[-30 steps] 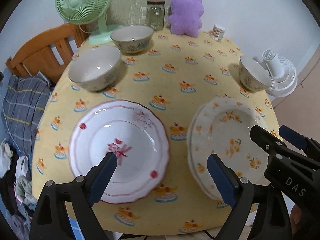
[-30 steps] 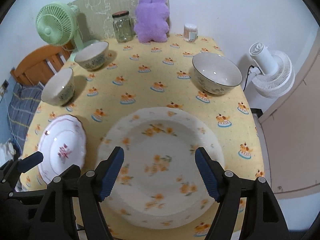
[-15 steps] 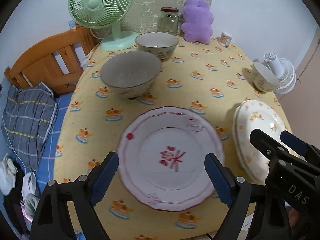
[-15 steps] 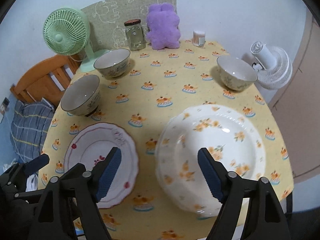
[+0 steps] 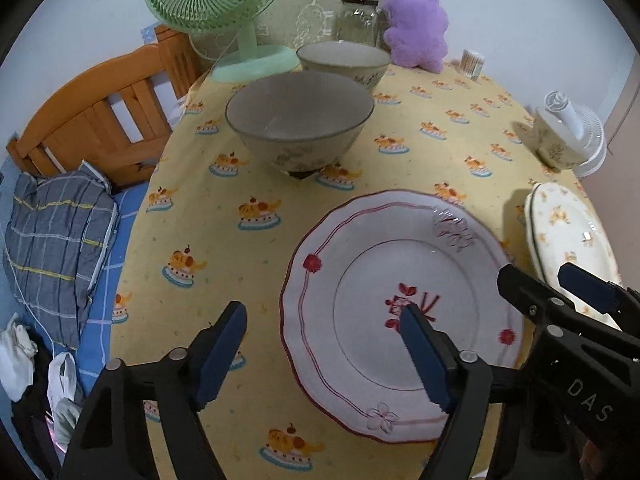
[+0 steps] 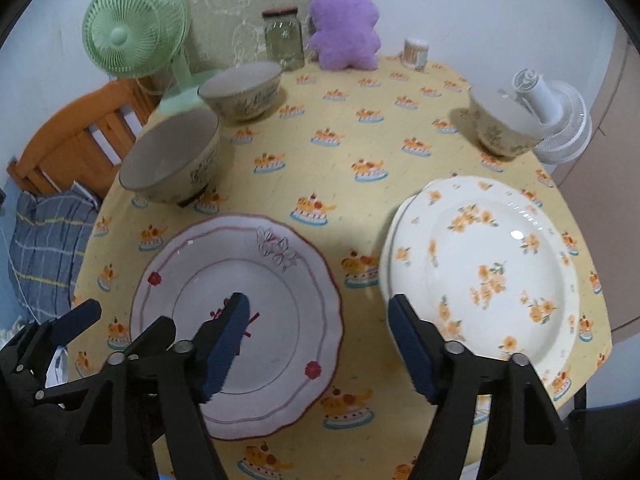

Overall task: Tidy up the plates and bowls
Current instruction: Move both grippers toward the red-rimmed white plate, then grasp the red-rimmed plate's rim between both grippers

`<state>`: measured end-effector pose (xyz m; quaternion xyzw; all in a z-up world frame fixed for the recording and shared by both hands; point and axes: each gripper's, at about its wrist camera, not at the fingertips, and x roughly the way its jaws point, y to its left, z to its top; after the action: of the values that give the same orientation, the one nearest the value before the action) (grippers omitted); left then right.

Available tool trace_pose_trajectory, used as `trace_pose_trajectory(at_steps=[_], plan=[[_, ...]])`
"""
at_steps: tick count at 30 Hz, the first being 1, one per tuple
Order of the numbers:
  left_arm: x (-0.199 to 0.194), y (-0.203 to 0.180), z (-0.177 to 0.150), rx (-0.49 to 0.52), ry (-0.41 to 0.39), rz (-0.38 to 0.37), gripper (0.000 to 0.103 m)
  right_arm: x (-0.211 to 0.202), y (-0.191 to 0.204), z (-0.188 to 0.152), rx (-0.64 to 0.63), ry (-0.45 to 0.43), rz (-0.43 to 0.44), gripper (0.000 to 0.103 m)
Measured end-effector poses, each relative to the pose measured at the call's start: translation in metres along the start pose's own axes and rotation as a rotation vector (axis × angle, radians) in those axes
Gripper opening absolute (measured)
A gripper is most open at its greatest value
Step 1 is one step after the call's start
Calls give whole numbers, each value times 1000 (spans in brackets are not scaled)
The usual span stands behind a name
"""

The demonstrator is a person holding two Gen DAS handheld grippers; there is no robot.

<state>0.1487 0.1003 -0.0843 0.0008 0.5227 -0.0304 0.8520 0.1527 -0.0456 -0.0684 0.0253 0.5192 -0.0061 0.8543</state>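
A: Both claws are empty; the left claw [image 5: 324, 354] has just been narrowing its jaws, but they stand apart with the near-left rim of the red-trimmed plate [image 5: 400, 312] between them and nothing pinched; the right claw [image 6: 320, 344] has been narrowing too, and it hangs over the gap between that plate and the orange-flower plate [image 6: 488, 268], gripping neither.

B: So where does it go wrong?

A: My guess is the rim; the red-trimmed plate lies flat on the tabletop [image 6: 360, 140], so a pad that comes down on the glaze rather than under the edge could skid, or shove the plate toward the near edge; and the two claws sit close together over the same plate, so they may knock each other.

B: And the flowered one?

A: It seems to rest on a second plate, a little off-centre; a sideways nudge could slide the top one, and it lies close to the tabletop's right edge.

B: Anything in the way?

A: The near bowl [image 5: 300, 120] stands just behind the red-trimmed plate, a second bowl [image 5: 344, 62] behind that, a third bowl [image 6: 506, 124] far right; the green fan [image 5: 216, 4], glass jar [image 6: 284, 38] and purple plush [image 6: 346, 26] line the back, well clear.
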Motion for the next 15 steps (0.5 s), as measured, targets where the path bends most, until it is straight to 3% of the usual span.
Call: trace_pose_trajectory(at_steps=[15], plan=[[38, 2, 7, -27, 92, 4, 64, 44, 10, 9, -13, 111, 6, 62]])
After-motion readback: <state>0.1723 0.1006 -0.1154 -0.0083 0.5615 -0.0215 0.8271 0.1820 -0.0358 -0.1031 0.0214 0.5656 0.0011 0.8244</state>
